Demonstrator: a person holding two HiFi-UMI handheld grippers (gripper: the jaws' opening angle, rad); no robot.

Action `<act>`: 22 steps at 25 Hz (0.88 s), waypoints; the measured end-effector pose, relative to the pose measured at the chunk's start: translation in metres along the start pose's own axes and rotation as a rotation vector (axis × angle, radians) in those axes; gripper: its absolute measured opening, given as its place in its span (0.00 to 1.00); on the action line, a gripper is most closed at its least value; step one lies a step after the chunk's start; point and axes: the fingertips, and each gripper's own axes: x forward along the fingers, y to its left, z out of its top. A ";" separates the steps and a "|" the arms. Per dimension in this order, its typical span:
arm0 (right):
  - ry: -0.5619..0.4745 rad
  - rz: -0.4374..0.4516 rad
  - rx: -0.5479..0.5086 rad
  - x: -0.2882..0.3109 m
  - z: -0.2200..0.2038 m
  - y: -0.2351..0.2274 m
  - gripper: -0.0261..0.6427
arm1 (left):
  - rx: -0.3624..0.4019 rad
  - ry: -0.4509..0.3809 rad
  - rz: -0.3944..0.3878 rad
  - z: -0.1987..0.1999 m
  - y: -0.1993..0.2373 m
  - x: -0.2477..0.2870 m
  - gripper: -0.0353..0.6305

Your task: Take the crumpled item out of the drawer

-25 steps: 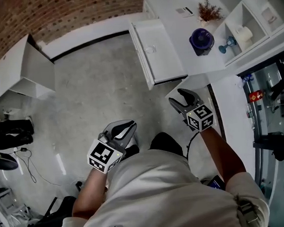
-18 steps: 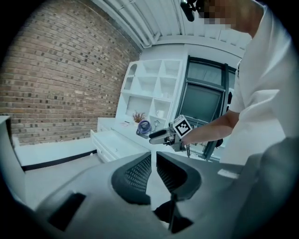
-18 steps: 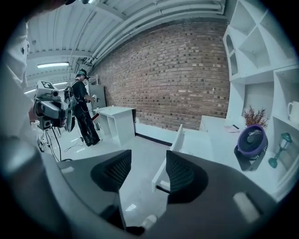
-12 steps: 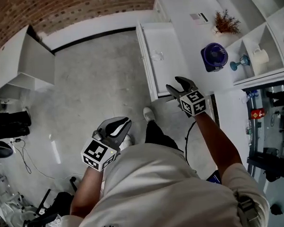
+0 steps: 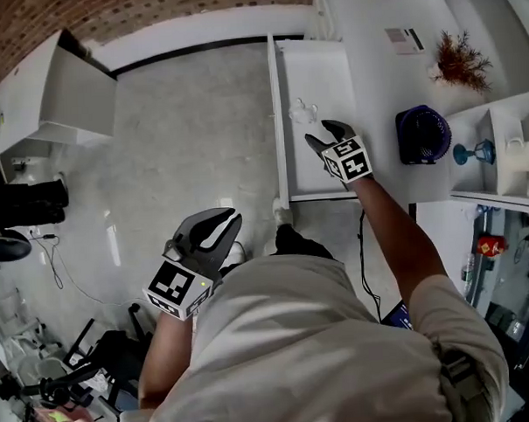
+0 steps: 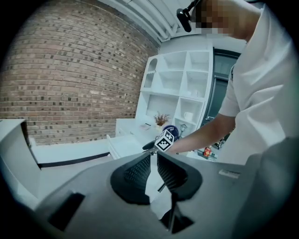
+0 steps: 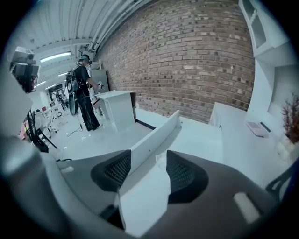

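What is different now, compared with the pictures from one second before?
The right gripper has moved forward, from in front of the drawer to above it, jaws apart and aimed at the crumpled item, not yet holding it. The left gripper stays low at the person's side, shut and empty. The crumpled item has not moved in the drawer, which stays open.

Head view: mounted above the person's shoulders, facing steeply down. It takes in the floor (image 5: 182,122), the open drawer (image 5: 316,81), the left gripper (image 5: 233,225) and the right gripper (image 5: 318,132) (widest coverage of the three).

Left gripper view: low, well back from the drawer, facing across the room toward the shelf unit (image 6: 173,88).

Right gripper view: close over the drawer, facing along it toward the brick wall (image 7: 187,56).

Overlap: all three views show the drawer; both gripper views show the brick wall.
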 end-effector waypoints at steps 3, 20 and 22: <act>0.036 0.017 0.010 0.034 -0.007 -0.017 0.42 | -0.033 0.007 0.053 0.005 0.010 0.009 0.12; 0.236 0.019 0.011 0.160 -0.059 -0.064 0.38 | -0.138 0.055 0.277 0.002 0.070 0.000 0.12; 0.242 0.002 0.006 0.165 -0.062 -0.068 0.34 | -0.149 0.056 0.290 0.000 0.076 -0.002 0.12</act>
